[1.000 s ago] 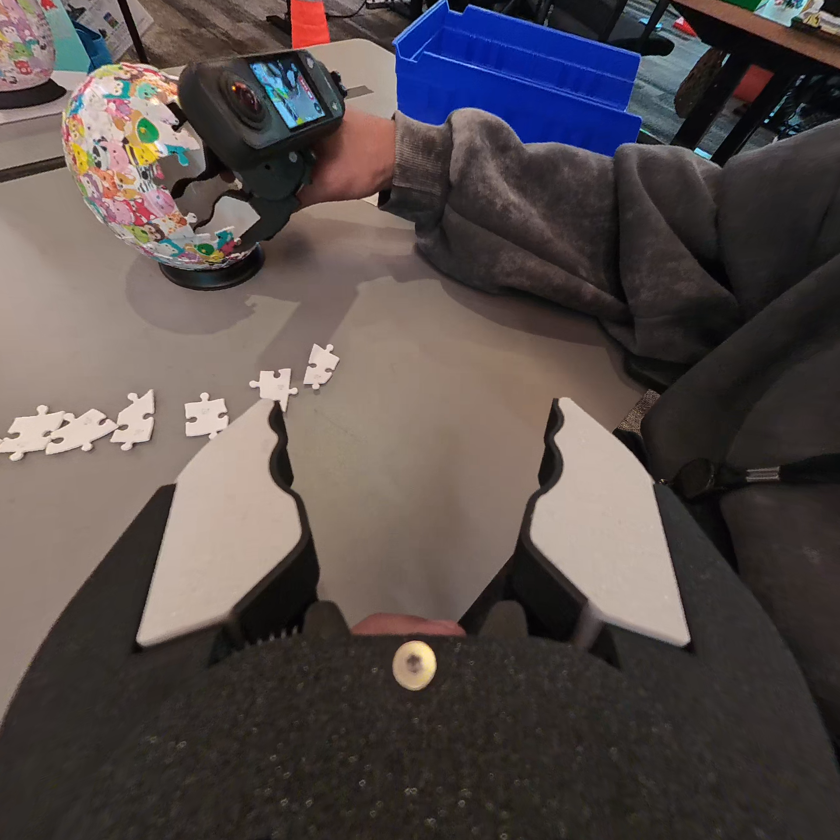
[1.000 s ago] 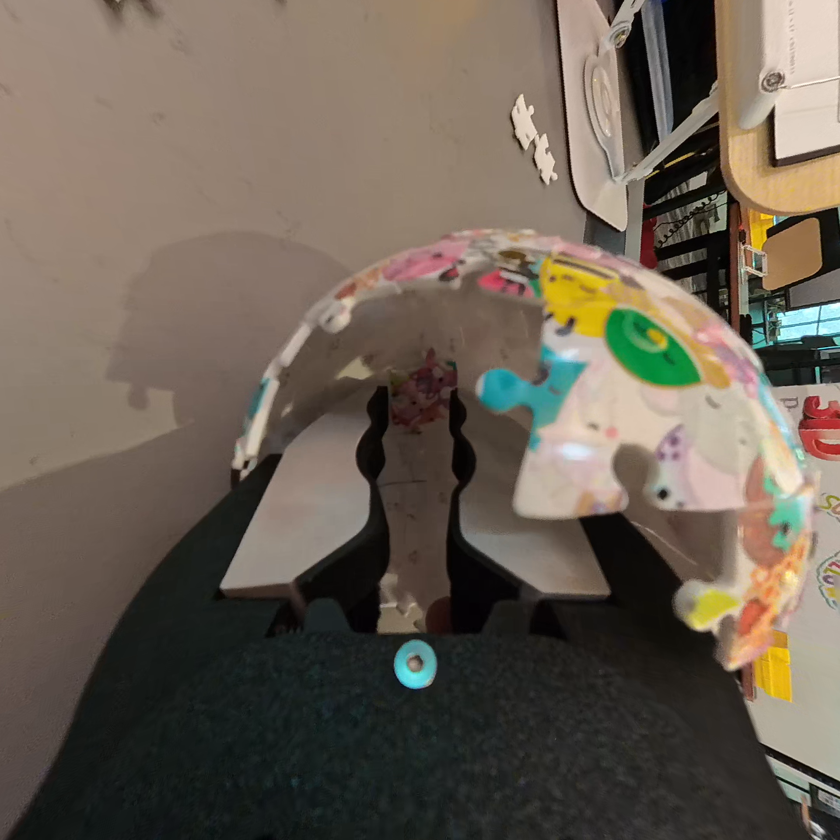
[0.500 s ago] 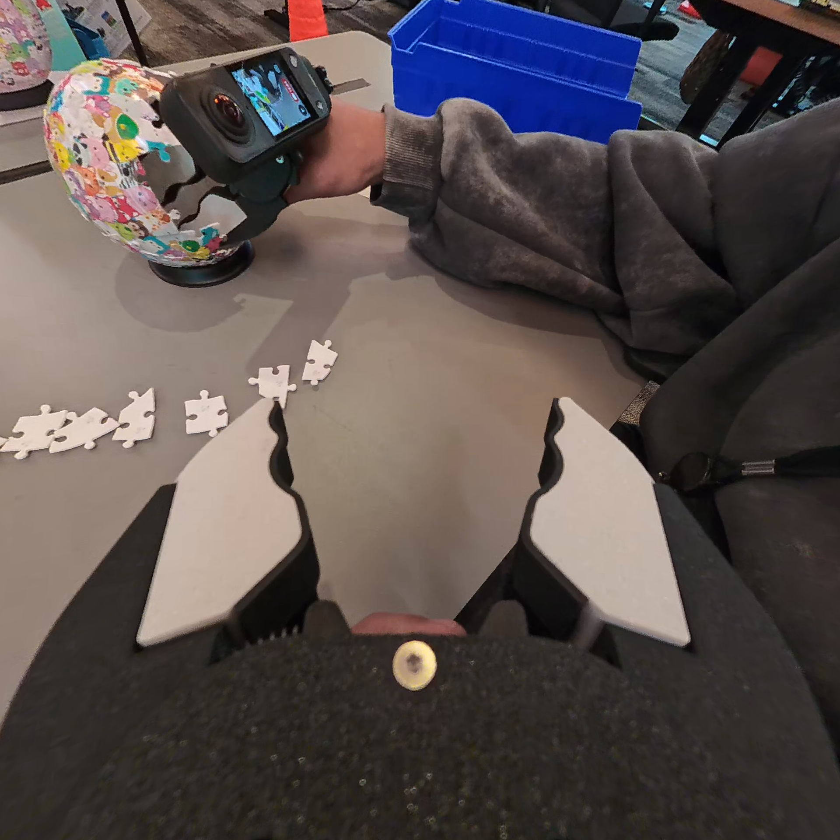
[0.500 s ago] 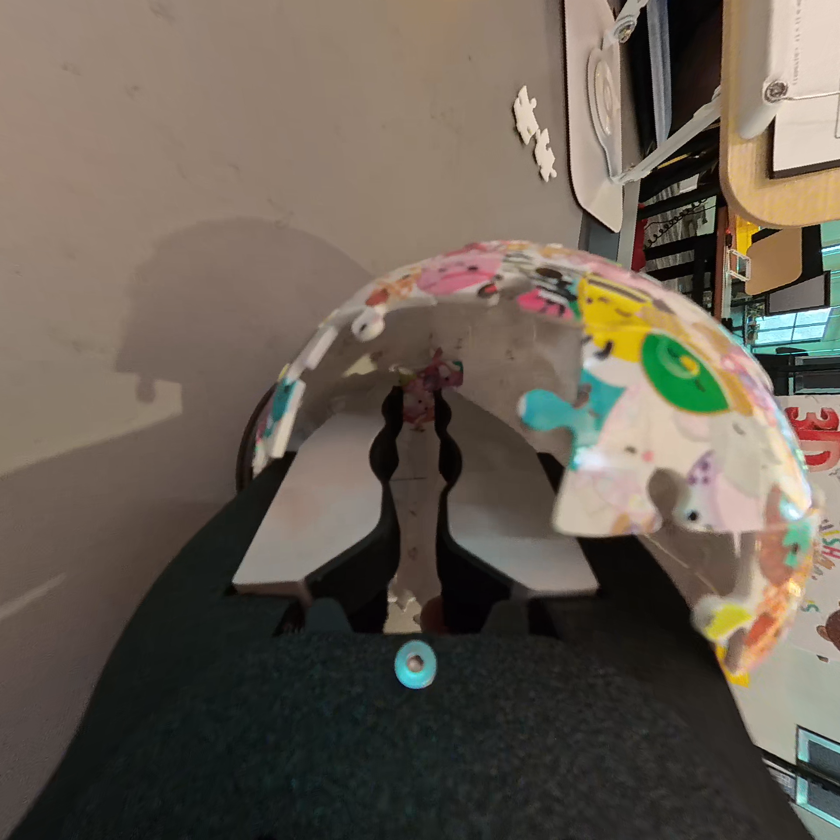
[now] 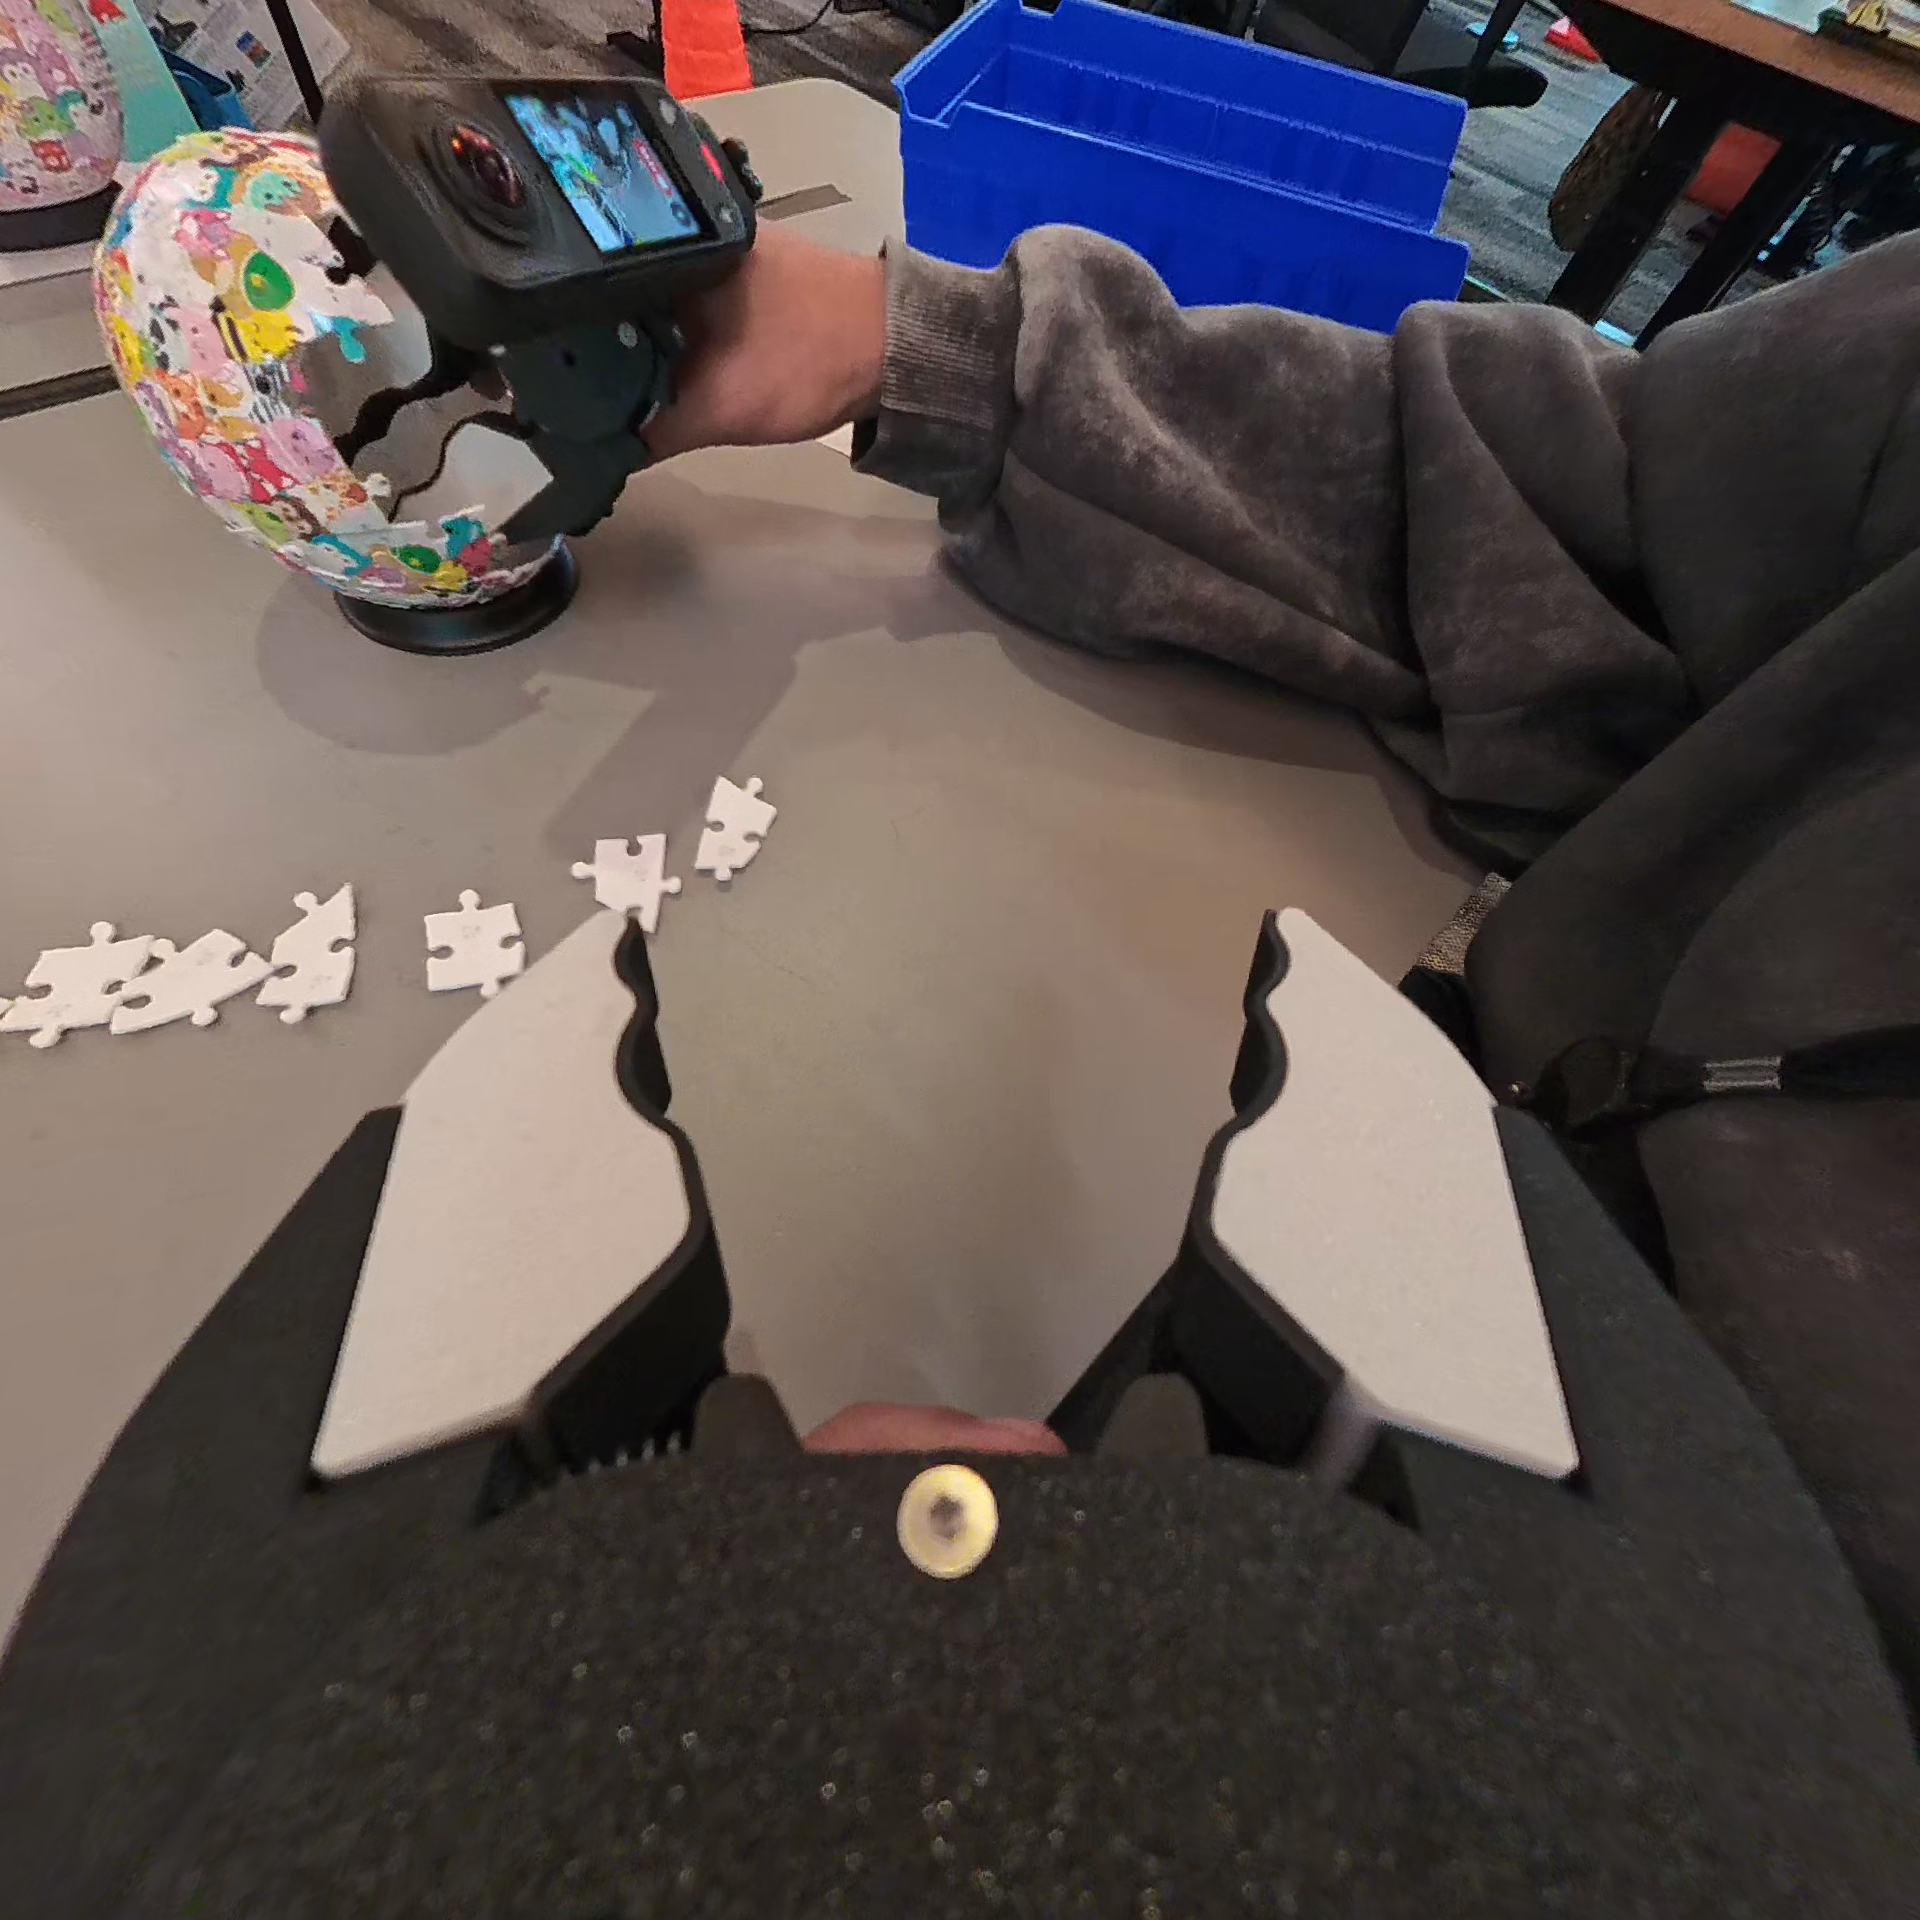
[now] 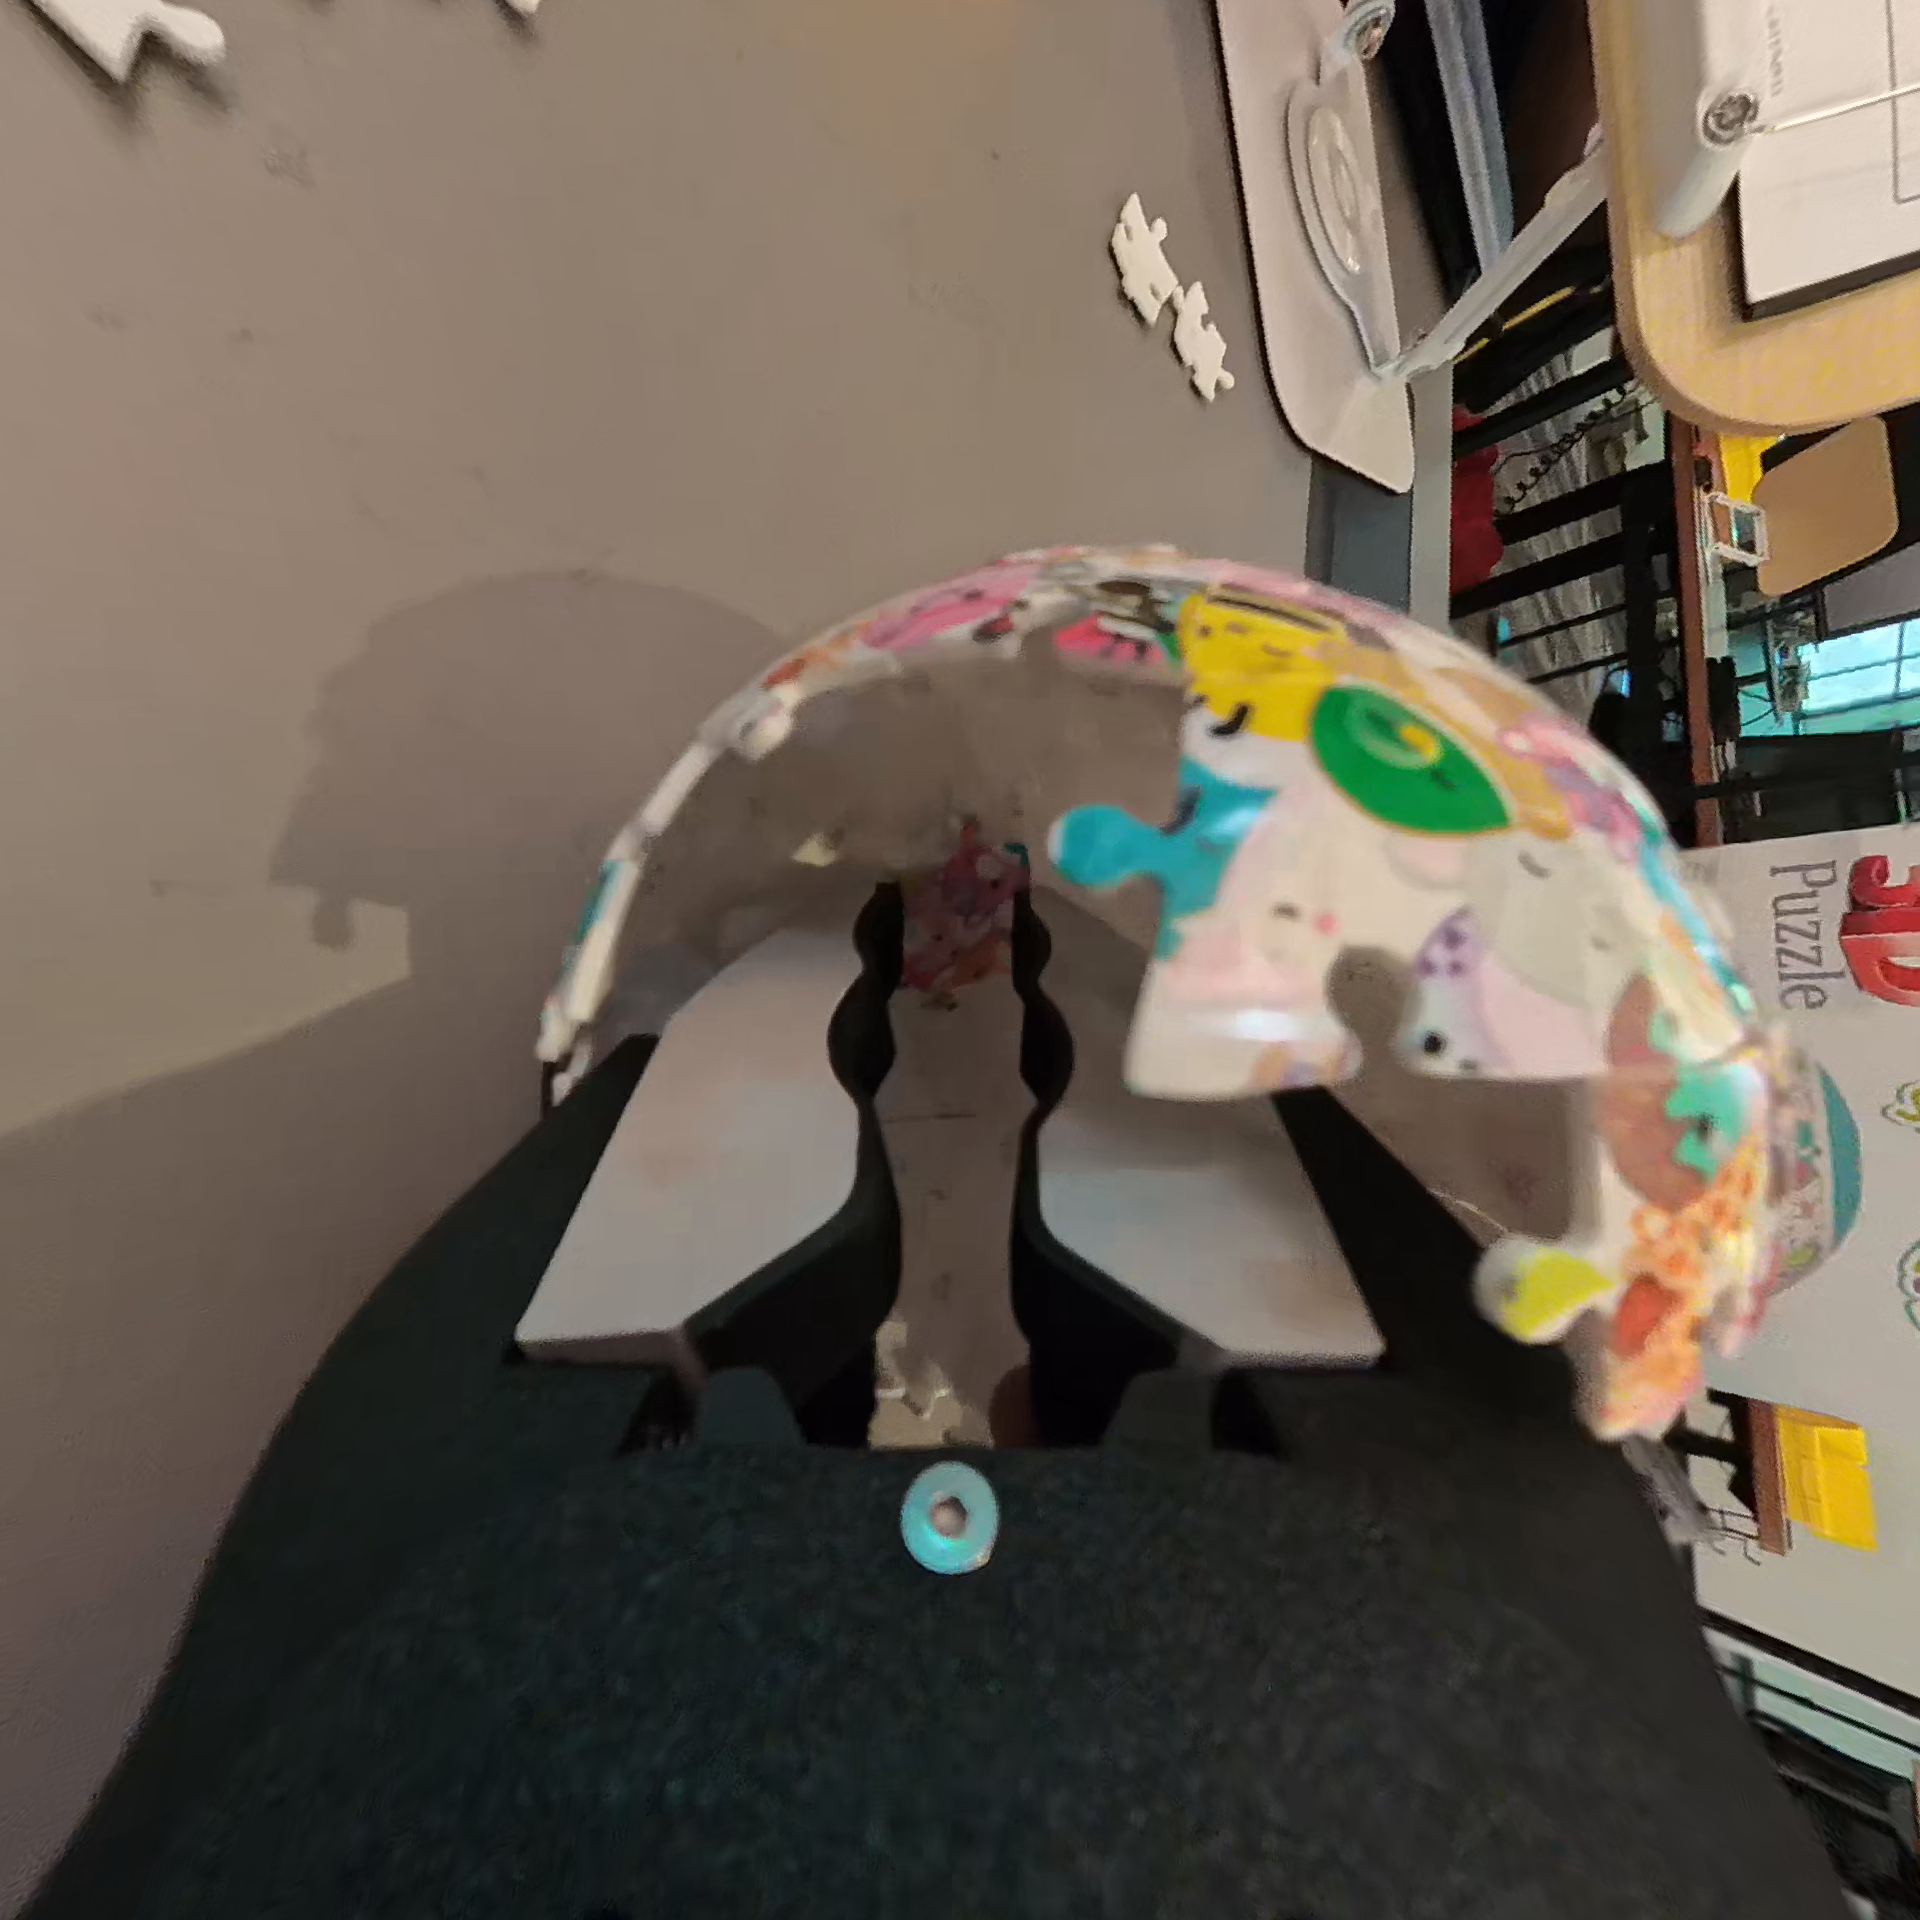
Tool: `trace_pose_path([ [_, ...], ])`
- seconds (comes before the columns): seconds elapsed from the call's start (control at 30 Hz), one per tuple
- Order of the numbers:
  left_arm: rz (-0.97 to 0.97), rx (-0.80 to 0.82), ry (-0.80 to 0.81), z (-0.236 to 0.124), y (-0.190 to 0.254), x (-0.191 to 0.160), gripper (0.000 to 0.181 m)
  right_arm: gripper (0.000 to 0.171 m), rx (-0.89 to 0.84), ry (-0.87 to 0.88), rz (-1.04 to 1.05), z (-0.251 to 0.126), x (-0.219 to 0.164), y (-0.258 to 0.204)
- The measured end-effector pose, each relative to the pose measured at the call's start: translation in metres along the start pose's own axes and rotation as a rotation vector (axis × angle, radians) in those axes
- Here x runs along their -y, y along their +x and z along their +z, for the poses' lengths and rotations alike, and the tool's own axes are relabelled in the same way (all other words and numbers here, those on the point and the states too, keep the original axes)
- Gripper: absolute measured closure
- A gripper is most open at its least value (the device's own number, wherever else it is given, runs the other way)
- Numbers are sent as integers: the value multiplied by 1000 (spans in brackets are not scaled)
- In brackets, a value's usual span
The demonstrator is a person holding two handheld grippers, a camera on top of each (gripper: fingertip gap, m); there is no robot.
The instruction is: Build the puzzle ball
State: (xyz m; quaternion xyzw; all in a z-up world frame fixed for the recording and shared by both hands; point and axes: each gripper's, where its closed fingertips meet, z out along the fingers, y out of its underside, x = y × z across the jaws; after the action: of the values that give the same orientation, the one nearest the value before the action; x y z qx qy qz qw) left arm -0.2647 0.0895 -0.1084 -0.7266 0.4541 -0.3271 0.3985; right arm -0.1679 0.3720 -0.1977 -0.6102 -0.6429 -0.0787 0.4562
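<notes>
The colourful puzzle ball (image 5: pixel 239 353) stands on a black ring stand (image 5: pixel 457 613) at the far left, with a large gap in its shell. My right gripper (image 5: pixel 416 436) reaches into that gap. In the right wrist view it (image 6: pixel 954 909) is shut on a small colourful puzzle piece (image 6: pixel 961 925), held at the fingertips under the ball's shell (image 6: pixel 1351 831). My left gripper (image 5: pixel 951 925) is open and empty, low over the table. Several white, face-down pieces (image 5: pixel 473 940) lie in a row just left of its left finger.
A person's grey sleeve (image 5: pixel 1299 468) lies across the table on the right. A blue bin (image 5: pixel 1174 177) stands at the back. A second puzzle ball (image 5: pixel 42 104) sits at the far left corner. Two white pieces (image 6: pixel 1174 291) lie near the table edge, by a printed box (image 6: pixel 1818 1039). Left tips to right tips: about 30 cm.
My right gripper has stayed inside the ball's gap with the piece and has shifted only slightly. My left gripper has stayed open in place.
</notes>
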Motion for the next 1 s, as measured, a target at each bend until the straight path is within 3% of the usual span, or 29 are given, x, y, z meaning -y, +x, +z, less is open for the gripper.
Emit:
trace_pose_path([
  [0.17,29,19,6,16,-45,18,76,149,6,-28,7,0,-6,1],
  [0.4,-276,-60,43,91,-198,59,86,148,25,-26,8,3,-5,-3],
  [0.53,-503,-37,-9,137,-287,41,128,147,13,-29,5,2,-6,-2],
  [0.67,-505,-76,-176,183,-305,22,149,148,22,-24,32,3,-7,-2],
  [0.7,-472,-89,-197,192,-304,24,168,148,26,-25,38,3,-8,-2],
  [0.73,-444,-86,-219,199,-306,25,171,148,26,-27,39,3,-8,-2],
  [1.0,-336,-221,-275,232,-284,42,165,147,19,-47,25,4,-8,-1],
])
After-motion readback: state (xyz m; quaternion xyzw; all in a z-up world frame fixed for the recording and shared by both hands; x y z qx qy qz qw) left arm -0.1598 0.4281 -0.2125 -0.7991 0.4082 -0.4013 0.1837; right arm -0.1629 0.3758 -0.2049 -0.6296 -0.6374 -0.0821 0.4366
